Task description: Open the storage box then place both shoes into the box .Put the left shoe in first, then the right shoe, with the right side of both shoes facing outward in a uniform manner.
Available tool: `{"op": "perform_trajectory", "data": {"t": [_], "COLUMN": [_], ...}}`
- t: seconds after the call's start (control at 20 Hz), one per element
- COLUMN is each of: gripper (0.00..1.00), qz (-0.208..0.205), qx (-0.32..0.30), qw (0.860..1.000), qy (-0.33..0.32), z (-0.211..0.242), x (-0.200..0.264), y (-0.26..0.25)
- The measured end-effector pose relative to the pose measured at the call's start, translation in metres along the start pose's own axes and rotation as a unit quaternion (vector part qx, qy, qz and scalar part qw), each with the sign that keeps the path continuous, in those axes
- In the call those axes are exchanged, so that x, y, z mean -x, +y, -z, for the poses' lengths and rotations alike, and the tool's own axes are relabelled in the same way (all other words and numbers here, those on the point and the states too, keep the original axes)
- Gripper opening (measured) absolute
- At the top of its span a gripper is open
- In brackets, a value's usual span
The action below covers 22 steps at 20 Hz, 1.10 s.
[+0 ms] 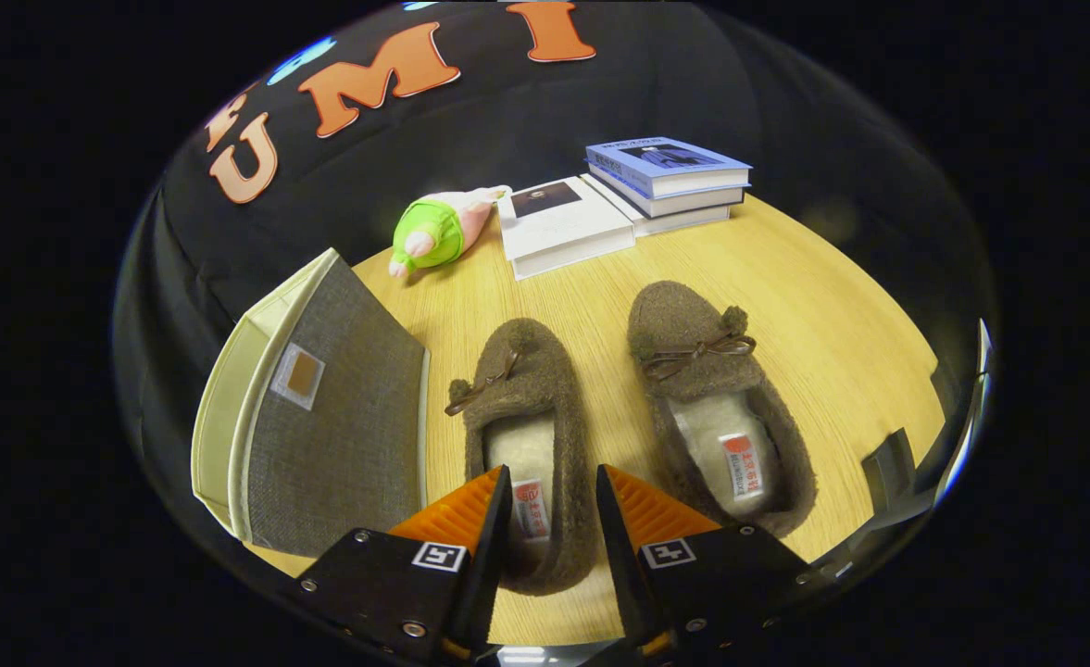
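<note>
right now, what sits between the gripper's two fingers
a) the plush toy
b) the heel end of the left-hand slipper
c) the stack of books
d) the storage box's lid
b: the open gripper straddles the heel end of the left-hand slipper, one finger to each side of its right wall, without pressing on it; the plush toy and the books lie far beyond.

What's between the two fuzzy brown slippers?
Only bare wooden table separates the left slipper from the right slipper. The open gripper straddles the left slipper's heel.
</note>
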State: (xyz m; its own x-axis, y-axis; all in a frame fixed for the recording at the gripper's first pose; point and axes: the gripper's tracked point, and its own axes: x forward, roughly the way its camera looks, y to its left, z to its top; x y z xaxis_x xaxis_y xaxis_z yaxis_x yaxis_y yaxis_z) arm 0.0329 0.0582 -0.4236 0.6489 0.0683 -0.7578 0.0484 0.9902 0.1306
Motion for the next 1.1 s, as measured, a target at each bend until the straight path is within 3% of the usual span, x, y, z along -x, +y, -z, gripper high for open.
{"op": "perform_trajectory", "data": {"t": [0.1, 0.3, 0.5, 0.7, 0.9, 1.1], "gripper": [0.53, 0.38, 0.32, 0.04, 0.02, 0.01], "qz": [0.012, 0.027, 0.030, 0.035, 0.036, 0.010], "qx": [-0.004, -0.009, -0.033, -0.056, -0.057, -0.078], "qw": [1.000, 0.999, 0.998, 0.998, 0.998, 0.997], "qy": [0.011, 0.032, 0.033, 0.017, 0.005, -0.012], "z": [0.005, 0.013, 0.010, 0.004, -0.006, -0.029], "x": [-0.010, -0.023, -0.025, -0.020, -0.010, 0.006], "y": [-0.003, -0.006, -0.010, -0.010, -0.005, 0.008]}}
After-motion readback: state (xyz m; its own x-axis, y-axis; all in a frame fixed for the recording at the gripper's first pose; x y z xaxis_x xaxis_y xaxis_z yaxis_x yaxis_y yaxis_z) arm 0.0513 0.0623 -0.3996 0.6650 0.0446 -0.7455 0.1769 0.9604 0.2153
